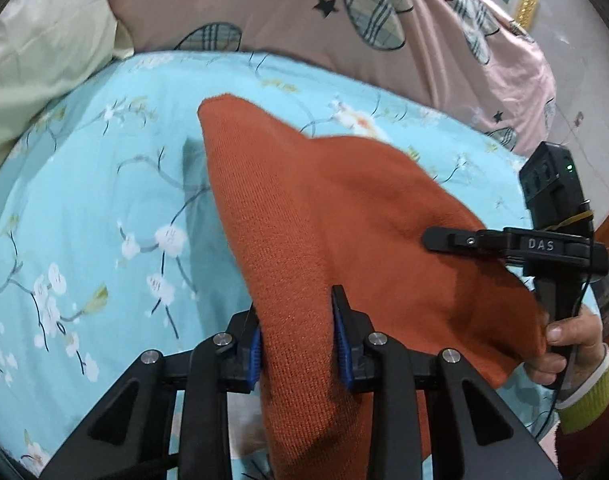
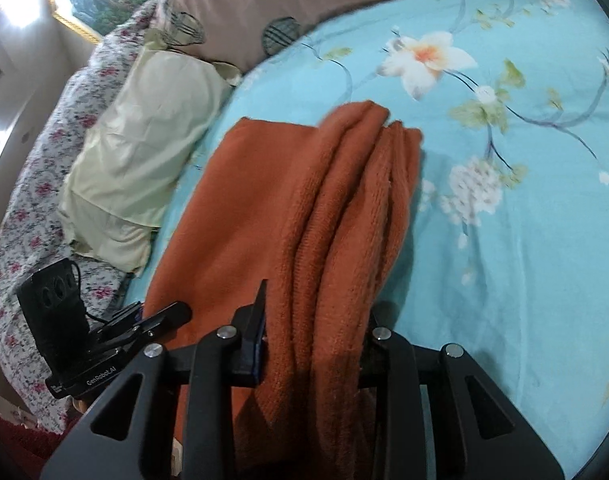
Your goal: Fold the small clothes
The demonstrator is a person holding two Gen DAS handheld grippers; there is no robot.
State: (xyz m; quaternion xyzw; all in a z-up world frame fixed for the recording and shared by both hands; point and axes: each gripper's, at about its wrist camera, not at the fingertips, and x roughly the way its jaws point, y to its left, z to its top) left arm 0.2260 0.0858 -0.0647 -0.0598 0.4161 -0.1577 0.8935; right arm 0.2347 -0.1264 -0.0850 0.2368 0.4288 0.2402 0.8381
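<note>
An orange knitted garment [image 1: 344,208] is lifted off the blue flowered bedsheet [image 1: 84,200], stretched between both grippers. My left gripper [image 1: 296,308] is shut on one bunched edge, with the blue pads pressing the knit from both sides. In the right wrist view the garment [image 2: 304,200] hangs in thick folds, and my right gripper [image 2: 320,304] is shut on that bunch. Its far end trails on the sheet [image 2: 524,240]. The right gripper's finger [image 1: 464,240] shows at the right of the left wrist view, with a hand [image 1: 564,340] on its handle. The left gripper's finger [image 2: 164,318] shows at lower left.
A pale yellow pillow [image 2: 136,148] lies at the bed's far side beside a flower-print quilt [image 2: 36,184]. A pink quilt with plaid leaves [image 1: 304,12] is piled behind the sheet. A gold-framed picture [image 2: 96,0] hangs on the wall.
</note>
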